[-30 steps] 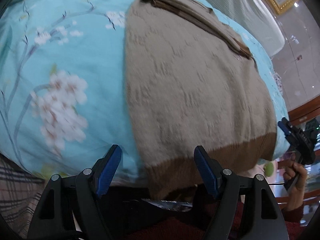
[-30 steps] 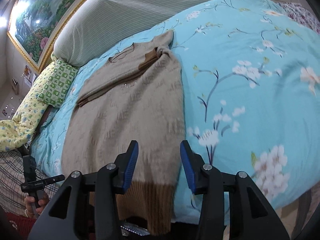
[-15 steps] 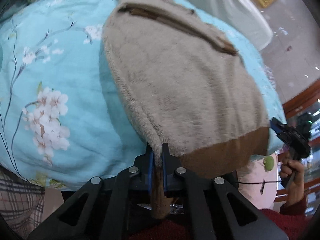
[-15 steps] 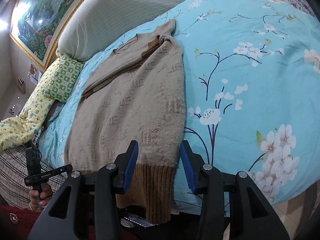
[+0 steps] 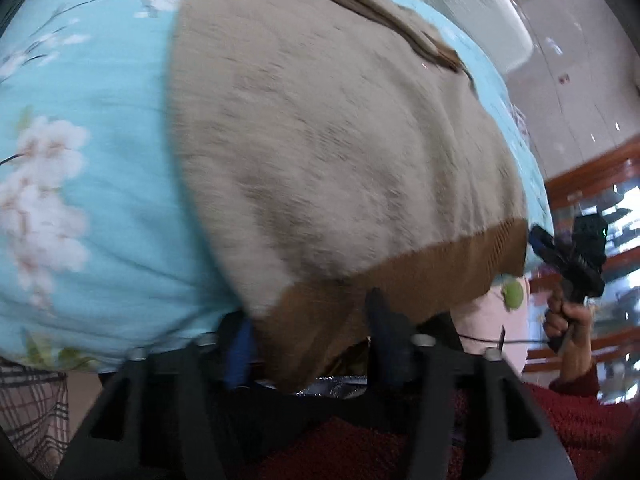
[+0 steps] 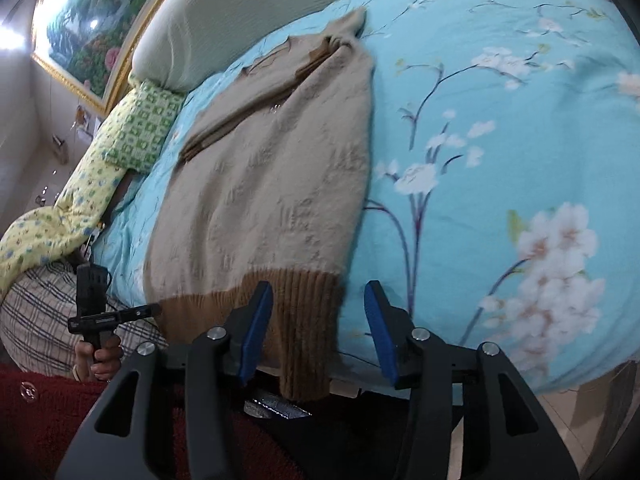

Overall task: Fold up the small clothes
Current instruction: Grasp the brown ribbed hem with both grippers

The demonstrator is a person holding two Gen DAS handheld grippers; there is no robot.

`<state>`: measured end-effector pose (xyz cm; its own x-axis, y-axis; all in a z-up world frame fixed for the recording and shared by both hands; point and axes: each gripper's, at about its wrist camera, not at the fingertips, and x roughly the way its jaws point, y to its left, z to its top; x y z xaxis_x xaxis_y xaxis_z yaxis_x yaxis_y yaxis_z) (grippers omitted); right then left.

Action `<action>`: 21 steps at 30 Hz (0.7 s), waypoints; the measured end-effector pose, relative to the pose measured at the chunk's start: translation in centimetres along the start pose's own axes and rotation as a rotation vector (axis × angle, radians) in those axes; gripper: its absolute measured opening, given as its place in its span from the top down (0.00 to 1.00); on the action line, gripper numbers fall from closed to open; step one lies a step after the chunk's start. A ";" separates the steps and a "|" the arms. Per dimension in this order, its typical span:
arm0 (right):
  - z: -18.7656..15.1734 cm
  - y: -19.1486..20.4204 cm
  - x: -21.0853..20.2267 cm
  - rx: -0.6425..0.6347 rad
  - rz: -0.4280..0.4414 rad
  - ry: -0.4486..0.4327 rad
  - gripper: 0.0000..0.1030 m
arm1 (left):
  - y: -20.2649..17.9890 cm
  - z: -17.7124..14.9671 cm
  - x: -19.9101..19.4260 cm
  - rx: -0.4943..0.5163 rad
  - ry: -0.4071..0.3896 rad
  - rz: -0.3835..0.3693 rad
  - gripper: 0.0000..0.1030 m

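Bedspread (image 6: 500, 128) | one sweater (image 6: 272, 184) | left gripper (image 5: 310, 334) fingers apart | right gripper (image 6: 318, 328) fingers apart

Black tongs (image 6: 318, 332) — blue pads, silver screws

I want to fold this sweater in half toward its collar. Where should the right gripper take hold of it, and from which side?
Grip the sweater at its brown ribbed hem, at the right corner, coming from the foot of the bed. That corner hangs over the edge, so a finger can likely slip under it.
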<state>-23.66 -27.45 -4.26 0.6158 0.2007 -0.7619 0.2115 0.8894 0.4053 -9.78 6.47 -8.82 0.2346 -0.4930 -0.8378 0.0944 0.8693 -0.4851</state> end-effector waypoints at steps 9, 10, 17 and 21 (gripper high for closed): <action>-0.4 0.3 1.9 0.027 0.101 0.038 0.88 | -0.4 -0.2 -0.1 0.045 -0.015 0.033 0.94; -0.6 0.0 1.4 0.035 0.099 0.031 0.89 | -0.6 -0.3 -0.4 0.055 -0.022 0.036 0.94; -0.4 -1.1 -1.7 0.084 0.158 -0.006 0.89 | -1.9 0.4 -4.0 0.125 -0.117 -0.050 0.95; 1.8 0.4 -2.6 0.060 0.259 -0.077 0.89 | -3.0 2.2 -7.2 0.143 -0.225 -0.102 0.95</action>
<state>-23.79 -28.35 -1.25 0.7103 0.3846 -0.5896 0.0824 0.7863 0.6123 -9.64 7.51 -0.75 0.4243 -0.5716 -0.7023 0.2602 0.8199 -0.5101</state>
